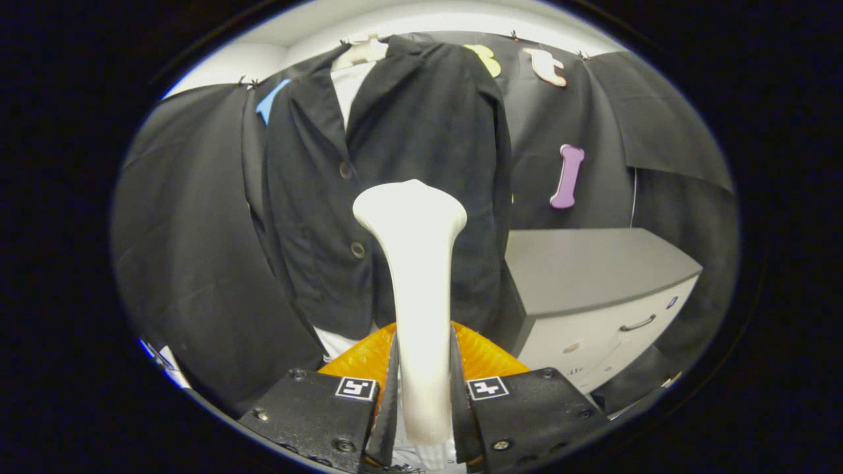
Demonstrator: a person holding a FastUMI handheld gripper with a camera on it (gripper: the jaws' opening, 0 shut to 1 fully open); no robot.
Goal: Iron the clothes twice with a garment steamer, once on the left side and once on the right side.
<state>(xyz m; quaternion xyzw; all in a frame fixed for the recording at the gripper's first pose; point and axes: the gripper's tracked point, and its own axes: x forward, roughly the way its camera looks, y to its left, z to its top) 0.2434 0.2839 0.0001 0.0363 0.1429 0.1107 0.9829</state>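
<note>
A black jacket (421,131) with round buttons hangs on a white mannequin torso straight ahead, over a white shirt (347,85). My gripper (423,368) is shut on the handle of a white garment steamer (415,263). The steamer stands upright between the fingers, and its wide head (409,207) reaches up in front of the jacket's lower middle, just right of the button line. I cannot tell whether the head touches the cloth.
A grey cabinet (593,270) with a drawer handle stands close on the right of the jacket. Black cloth walls hang behind and to the left. Something orange (481,355) lies just beyond the fingers, under the steamer.
</note>
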